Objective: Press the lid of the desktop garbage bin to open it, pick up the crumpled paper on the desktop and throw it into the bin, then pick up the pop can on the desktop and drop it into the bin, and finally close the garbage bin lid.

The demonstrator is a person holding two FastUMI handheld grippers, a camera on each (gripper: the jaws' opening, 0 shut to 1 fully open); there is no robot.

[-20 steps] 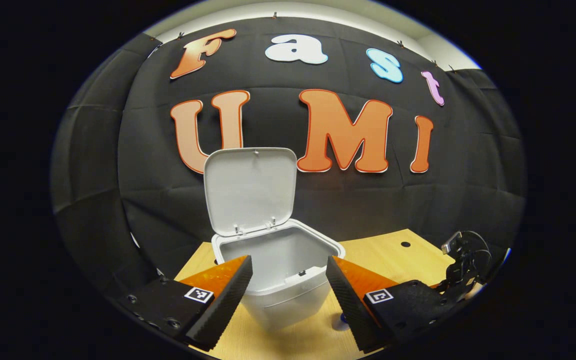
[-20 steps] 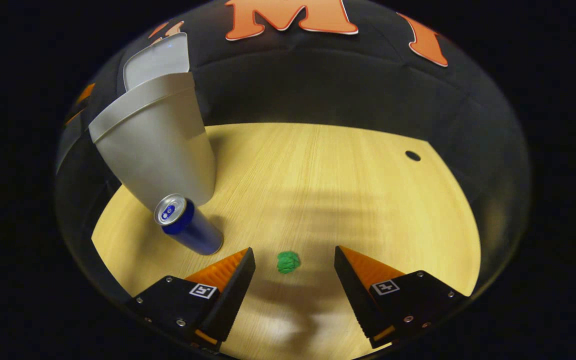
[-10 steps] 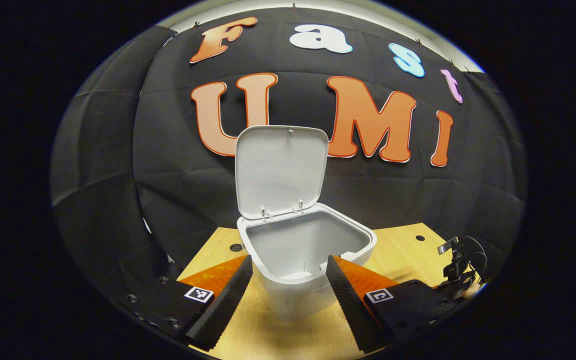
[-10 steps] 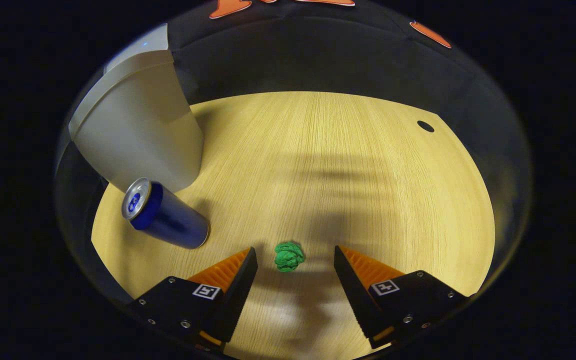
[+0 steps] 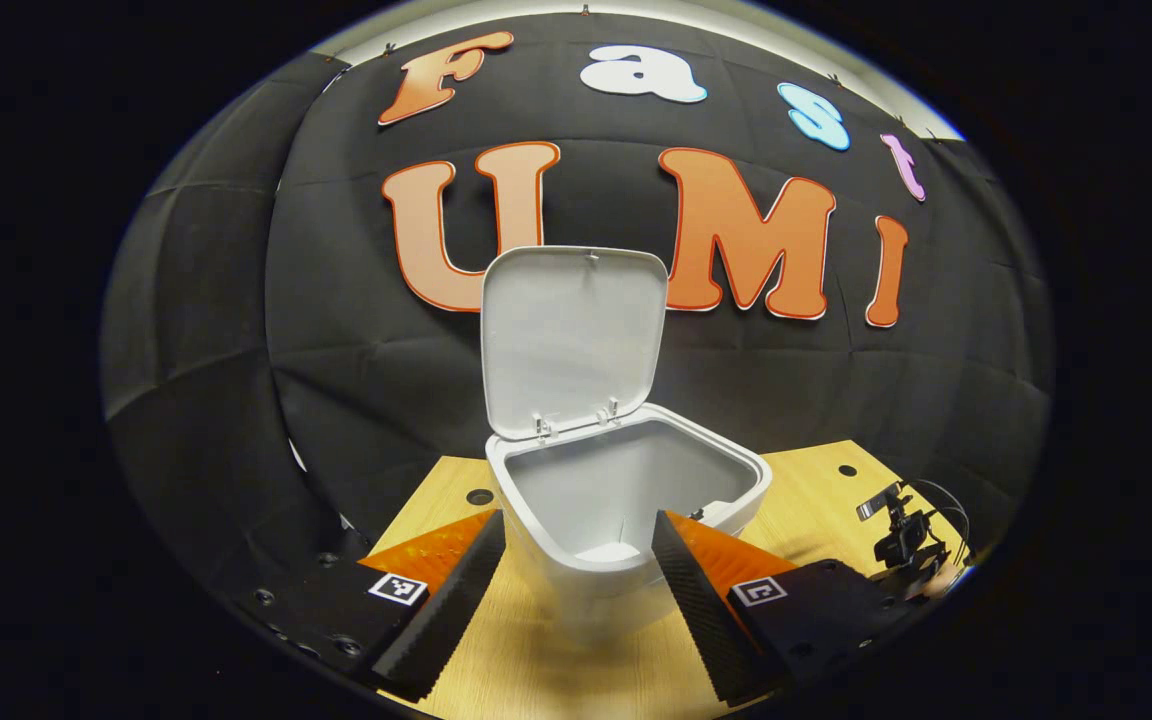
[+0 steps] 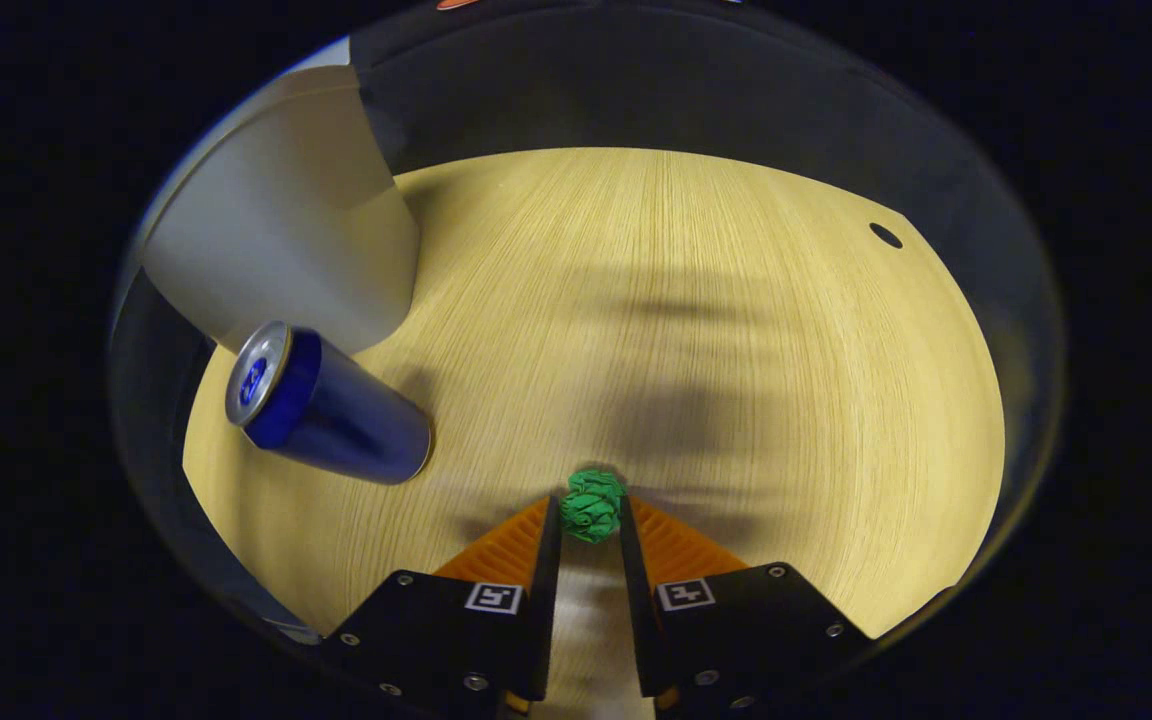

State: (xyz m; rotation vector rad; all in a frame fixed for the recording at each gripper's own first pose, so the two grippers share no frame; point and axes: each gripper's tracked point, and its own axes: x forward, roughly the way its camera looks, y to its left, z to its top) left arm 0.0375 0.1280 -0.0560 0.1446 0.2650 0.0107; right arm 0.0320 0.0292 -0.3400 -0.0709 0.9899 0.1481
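In the left gripper view the white bin (image 5: 626,490) stands on the wooden desk with its lid (image 5: 574,340) raised upright, and my left gripper (image 5: 578,545) hangs open just in front of its rim. My right gripper (image 6: 591,515) points down at the desk and is shut on the green crumpled paper (image 6: 592,504), both fingertips pressing its sides. The blue pop can (image 6: 326,408) stands to the left of it, beside the bin's outer wall (image 6: 281,250). The right gripper's body (image 5: 901,540) shows small at the left gripper view's right edge.
The light wooden desk (image 6: 696,330) spreads wide beyond the paper, with a small round hole (image 6: 884,236) near its far right corner. Another hole (image 5: 480,496) lies left of the bin. Black cloth walls close off the desk's back and sides.
My right gripper came down over the green paper and closed on it. The left gripper drew slightly back and left, so the bin sits more centred.
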